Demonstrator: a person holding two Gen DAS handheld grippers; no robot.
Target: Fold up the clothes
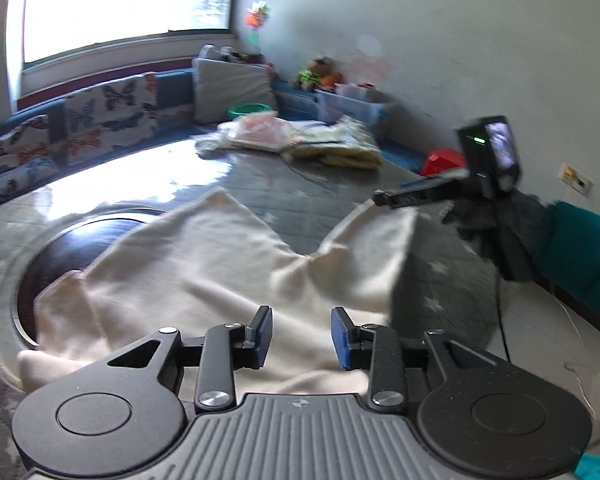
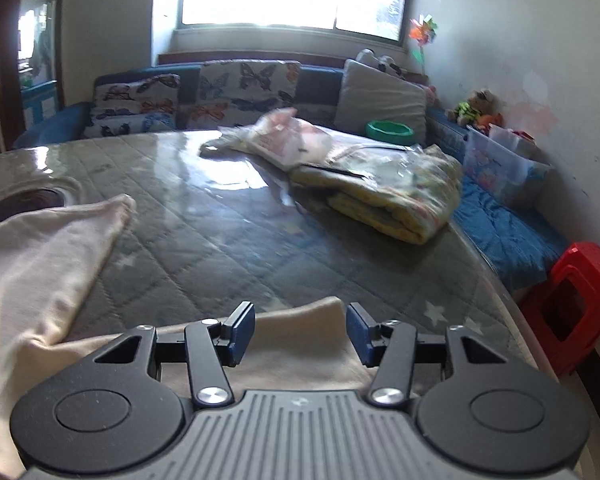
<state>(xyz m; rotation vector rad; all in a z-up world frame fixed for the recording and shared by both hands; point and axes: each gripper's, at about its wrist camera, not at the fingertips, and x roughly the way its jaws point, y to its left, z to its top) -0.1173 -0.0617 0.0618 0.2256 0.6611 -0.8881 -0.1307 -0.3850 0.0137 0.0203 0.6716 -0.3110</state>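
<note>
A cream garment [image 1: 204, 264] lies spread on the grey quilted table [image 1: 300, 200] with two leg-like ends pointing away. My left gripper [image 1: 300, 336] is open and empty just above the garment's near edge. My right gripper [image 2: 301, 330] is open and empty over one cream end [image 2: 300, 344]; the other end [image 2: 48, 248] lies to the left. In the left wrist view the right gripper's body [image 1: 480, 168] hovers at the garment's right end.
A pile of bagged yellow and pink clothes [image 2: 364, 168] sits at the table's far side. A dark round opening [image 1: 80, 248] lies under the garment's left part. A red stool [image 2: 572, 304], clear bin [image 2: 504, 168] and butterfly cushions [image 2: 220, 96] surround the table.
</note>
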